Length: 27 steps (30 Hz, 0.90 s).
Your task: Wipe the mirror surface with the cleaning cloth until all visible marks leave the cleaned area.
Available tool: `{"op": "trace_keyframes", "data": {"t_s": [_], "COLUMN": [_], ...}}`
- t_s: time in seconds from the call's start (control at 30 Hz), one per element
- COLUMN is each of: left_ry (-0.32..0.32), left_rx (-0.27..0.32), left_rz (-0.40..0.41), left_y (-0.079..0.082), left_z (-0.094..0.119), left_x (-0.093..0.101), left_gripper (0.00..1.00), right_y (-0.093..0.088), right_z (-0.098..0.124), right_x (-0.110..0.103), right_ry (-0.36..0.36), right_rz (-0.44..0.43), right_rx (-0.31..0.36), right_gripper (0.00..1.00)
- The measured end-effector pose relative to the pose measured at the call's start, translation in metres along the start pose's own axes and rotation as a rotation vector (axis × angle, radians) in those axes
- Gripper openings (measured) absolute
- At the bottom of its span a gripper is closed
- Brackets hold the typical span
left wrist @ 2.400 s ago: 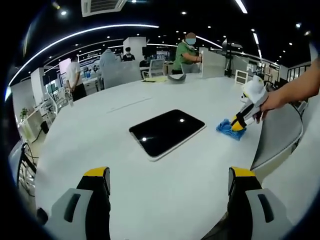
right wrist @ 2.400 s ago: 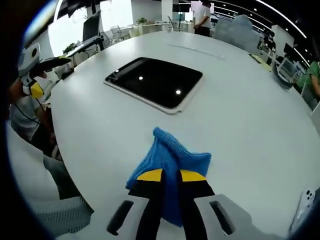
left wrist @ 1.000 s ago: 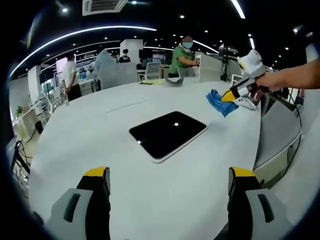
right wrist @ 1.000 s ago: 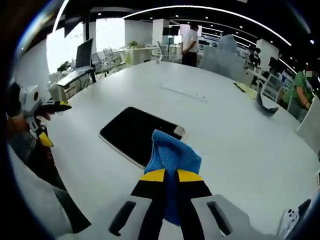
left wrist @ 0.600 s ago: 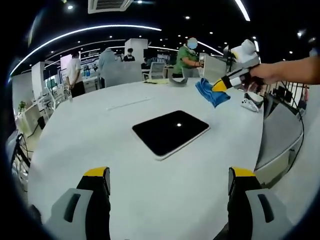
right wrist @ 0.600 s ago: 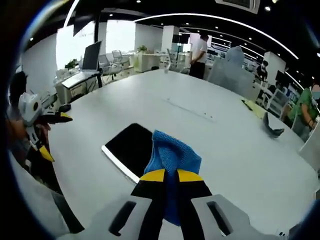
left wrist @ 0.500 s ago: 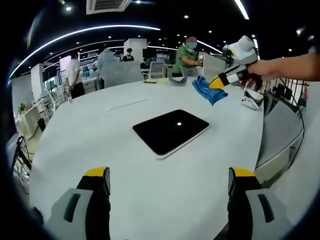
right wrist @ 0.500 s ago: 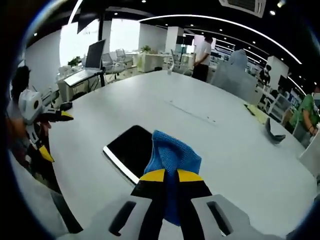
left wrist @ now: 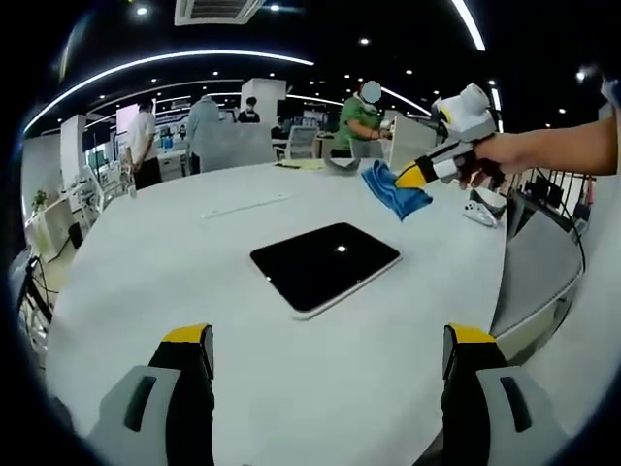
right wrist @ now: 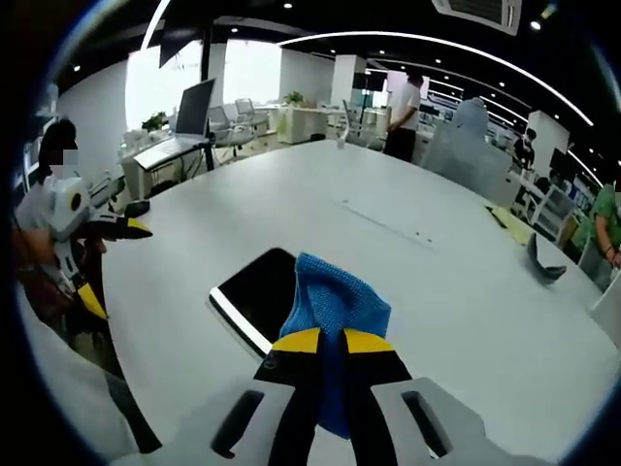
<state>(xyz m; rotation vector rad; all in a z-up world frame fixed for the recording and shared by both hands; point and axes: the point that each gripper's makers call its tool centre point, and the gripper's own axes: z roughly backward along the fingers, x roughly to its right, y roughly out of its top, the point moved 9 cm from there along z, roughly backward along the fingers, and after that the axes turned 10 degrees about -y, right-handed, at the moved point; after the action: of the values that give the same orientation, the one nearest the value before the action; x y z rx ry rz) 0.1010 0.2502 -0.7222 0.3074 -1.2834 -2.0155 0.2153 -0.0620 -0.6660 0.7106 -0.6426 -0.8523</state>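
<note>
In the left gripper view, people are standing at desks in the far left background, well beyond the round white table; the left gripper is rising from the bottom edge with its yellow-tipped jaws standing wide apart, gripping nothing, and hanging over bare tabletop; ahead of it, near the table's middle, the mirror is lying flat, a dark rounded rectangle with a pale rim, reflecting a ceiling light as a small bright dot; a person in green is standing at the table's far edge; to the right, the right gripper is reaching in, held by a hand, with the blue cleaning cloth hanging from its tip, above the table and beyond the mirror's far right corner, not touching the glass.

In the right gripper view, the left gripper is showing at the far left, its jaws spread; the mirror is lying partly hidden behind the cloth; the right gripper is standing at bottom centre with its jaws closed tight on the cleaning cloth, which is bunching up above the yellow tips; a small dark object is resting on the table far to the right.
</note>
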Motion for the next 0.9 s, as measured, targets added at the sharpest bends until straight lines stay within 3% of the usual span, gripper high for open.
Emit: {"op": "trace_keyframes", "data": {"t_s": [0.3,0.9], "left_ry": [0.011,0.032], "left_rx": [-0.004,-0.007], "left_rz": [0.015,0.024], "left_y": [-0.001,-0.008], "left_z": [0.0,0.01], "left_x": [0.002,0.0], "left_gripper": [0.99,0.99], "right_y": [0.01,0.048], "right_z": [-0.02,-0.092], "right_x": [-0.008,-0.058], "right_ry": [0.037,0.153], "right_rz": [-0.039,-0.038], "right_rx": [0.014,0.01], "right_gripper": [0.02,0.03]}}
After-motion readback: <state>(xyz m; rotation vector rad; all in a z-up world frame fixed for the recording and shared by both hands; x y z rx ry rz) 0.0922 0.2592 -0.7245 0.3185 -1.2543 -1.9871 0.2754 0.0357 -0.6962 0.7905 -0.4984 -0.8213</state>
